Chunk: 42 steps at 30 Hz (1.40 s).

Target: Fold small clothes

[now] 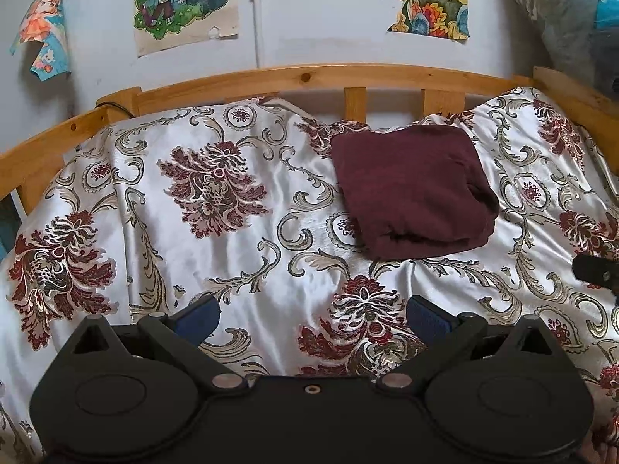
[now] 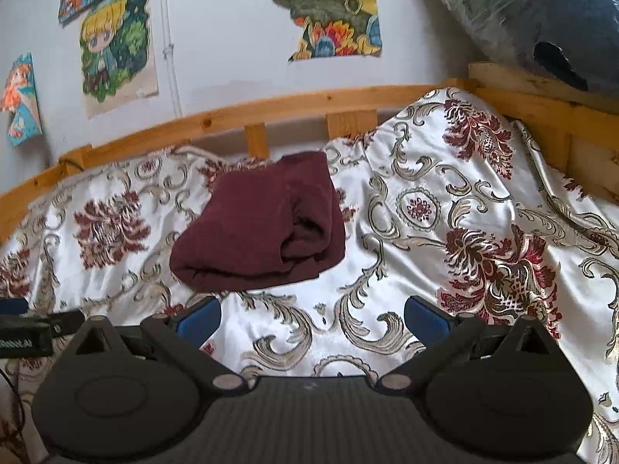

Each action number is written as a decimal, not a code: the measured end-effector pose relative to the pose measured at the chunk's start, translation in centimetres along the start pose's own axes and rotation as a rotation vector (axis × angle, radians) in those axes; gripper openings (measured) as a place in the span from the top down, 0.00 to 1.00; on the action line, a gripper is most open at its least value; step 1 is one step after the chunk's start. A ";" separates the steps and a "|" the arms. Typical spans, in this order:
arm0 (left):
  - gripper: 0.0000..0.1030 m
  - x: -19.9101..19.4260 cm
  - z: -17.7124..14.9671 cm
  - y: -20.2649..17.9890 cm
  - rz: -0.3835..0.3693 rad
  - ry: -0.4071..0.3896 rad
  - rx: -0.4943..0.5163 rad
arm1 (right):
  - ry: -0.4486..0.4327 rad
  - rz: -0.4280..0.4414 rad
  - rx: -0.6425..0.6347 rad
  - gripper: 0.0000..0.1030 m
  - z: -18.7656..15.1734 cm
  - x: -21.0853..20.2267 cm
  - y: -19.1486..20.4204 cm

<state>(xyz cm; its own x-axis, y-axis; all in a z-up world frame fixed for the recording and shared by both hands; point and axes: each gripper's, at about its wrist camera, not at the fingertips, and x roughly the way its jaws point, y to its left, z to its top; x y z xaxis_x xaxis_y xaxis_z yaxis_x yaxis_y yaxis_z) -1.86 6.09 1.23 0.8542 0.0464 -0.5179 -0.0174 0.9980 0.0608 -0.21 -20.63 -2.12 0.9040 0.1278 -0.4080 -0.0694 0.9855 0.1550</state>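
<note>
The left claw point(image 1: 312, 315) stands wide open with nothing between its blue pads point(image 1: 201, 315), hovering over the floral satin bedspread point(image 1: 240, 255). The right claw point(image 2: 312, 315) is equally spread and empty above the same cover. Beyond both lies the folded maroon garment point(image 1: 414, 189), a compact bundle resting on the bedspread, well apart from either claw: ahead and to the right of the left one, ahead and slightly left of the right one point(image 2: 259, 232). Just behind the garment runs the wooden bed rail point(image 1: 309, 75), and above that hang cartoon posters point(image 1: 183, 2) on the wall.

maroon garment point(image 1: 414, 189), white floral-patterned bedspread point(image 1: 216, 239)
</note>
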 end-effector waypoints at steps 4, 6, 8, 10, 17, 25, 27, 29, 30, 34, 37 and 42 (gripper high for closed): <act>0.01 0.2 0.0 -0.1 0.000 0.013 0.004 | 0.023 -0.021 -0.011 0.00 -0.1 0.4 0.2; 0.01 0.3 -0.1 -0.2 0.002 0.019 0.008 | 0.029 -0.023 -0.012 0.00 -0.1 0.5 0.1; 0.01 0.4 -0.2 -0.3 0.005 0.024 0.012 | 0.033 -0.024 -0.014 0.00 -0.1 0.6 0.1; 0.01 0.5 -0.2 -0.3 0.007 0.027 0.015 | 0.037 -0.023 -0.016 0.00 -0.1 0.7 0.1; 0.01 0.5 -0.2 -0.4 0.006 0.027 0.024 | 0.044 -0.017 -0.023 0.00 -0.1 0.8 0.0; 0.01 0.4 -0.2 -0.5 0.006 0.027 0.025 | 0.046 -0.017 -0.025 0.00 -0.2 0.8 0.1; 0.01 0.4 -0.2 -0.5 0.006 0.026 0.026 | 0.047 -0.017 -0.027 0.00 -0.2 0.8 0.1; 0.01 0.4 -0.2 -0.5 0.005 0.026 0.027 | 0.049 -0.017 -0.028 0.00 -0.2 0.8 0.1; 0.01 0.4 -0.2 -0.5 0.004 0.026 0.028 | 0.049 -0.017 -0.028 0.00 -0.2 0.8 0.1; 0.01 0.4 -0.2 -0.5 0.005 0.027 0.028 | 0.050 -0.017 -0.028 0.00 -0.2 0.8 0.1; 0.01 0.4 -0.2 -0.6 0.005 0.027 0.028 | 0.052 -0.017 -0.028 0.00 -0.3 0.9 0.1; 0.01 0.5 -0.3 -0.5 0.001 0.028 0.027 | 0.055 -0.018 -0.028 0.00 -0.4 0.9 0.1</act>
